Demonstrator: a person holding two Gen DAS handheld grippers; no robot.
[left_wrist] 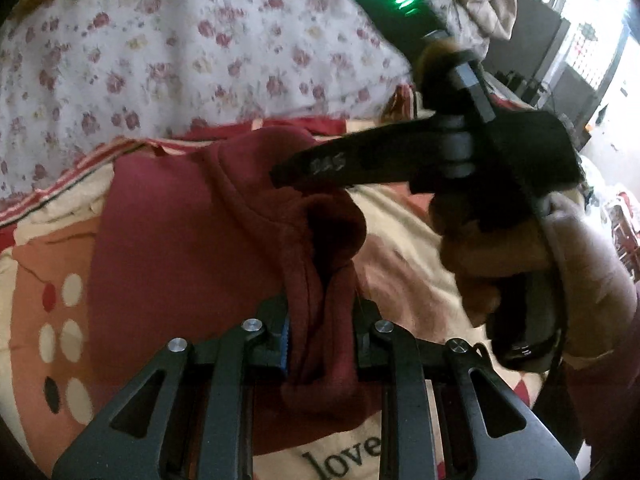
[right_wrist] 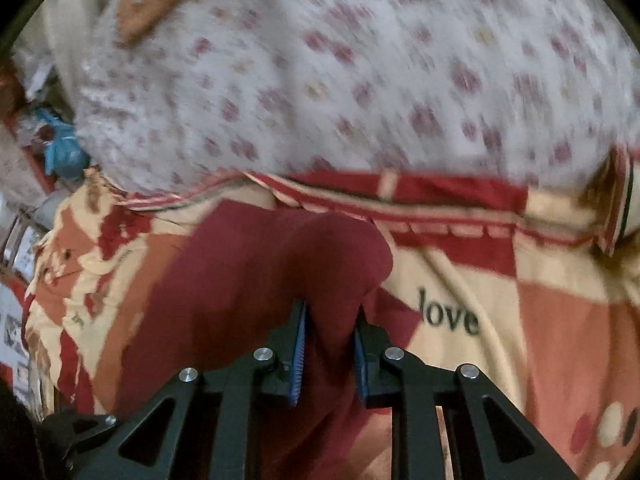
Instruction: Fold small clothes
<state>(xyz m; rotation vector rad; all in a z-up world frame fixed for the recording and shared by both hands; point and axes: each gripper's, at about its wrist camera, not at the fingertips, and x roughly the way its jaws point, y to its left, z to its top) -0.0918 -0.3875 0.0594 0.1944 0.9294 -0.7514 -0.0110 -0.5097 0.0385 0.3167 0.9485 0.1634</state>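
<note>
A small maroon garment lies on a patterned bedsheet printed with the word "love". My left gripper is shut on a bunched fold of the maroon cloth between its blue-padded fingers. In the right wrist view my right gripper is shut on another fold of the same garment, lifted a little off the sheet. The right gripper's body and the hand holding it show at the right of the left wrist view, above the garment.
A white quilt with a red flower print is heaped along the far side of the bed. A dark device with a green light lies on it. Cluttered room items stand past the bed's edge.
</note>
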